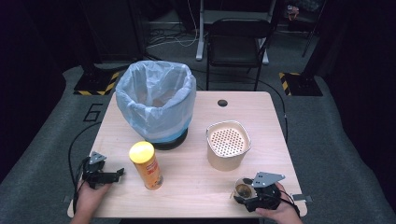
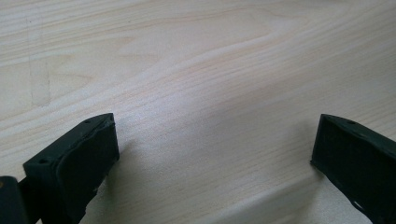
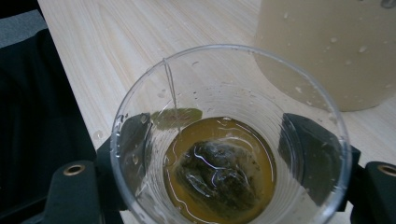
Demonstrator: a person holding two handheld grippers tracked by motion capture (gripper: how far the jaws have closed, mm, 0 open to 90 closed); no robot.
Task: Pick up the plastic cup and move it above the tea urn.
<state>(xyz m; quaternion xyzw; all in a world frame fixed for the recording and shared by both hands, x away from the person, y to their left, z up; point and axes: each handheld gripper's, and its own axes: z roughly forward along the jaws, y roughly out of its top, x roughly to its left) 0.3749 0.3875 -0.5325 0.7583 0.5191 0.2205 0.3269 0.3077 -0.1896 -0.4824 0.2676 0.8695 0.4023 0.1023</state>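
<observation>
Step in hand: the right tool (image 1: 243,195) takes hold of the clear plastic cup (image 3: 229,135) by its sides.
Right tool: its jaws stand on either side of the cup wall; whether the pads already press on it I cannot tell.
Doing it well: squeeze gently, since thin plastic buckles, and keep the cup upright so the tea and the tea bag (image 3: 218,173) stay in.
Cup position: between the jaws, near the bench's (image 1: 196,140) front right corner, just in front of the beige strainer pot (image 1: 227,144).
Left tool (image 1: 112,175): released, jaws wide over bare wood at the front left edge.
</observation>
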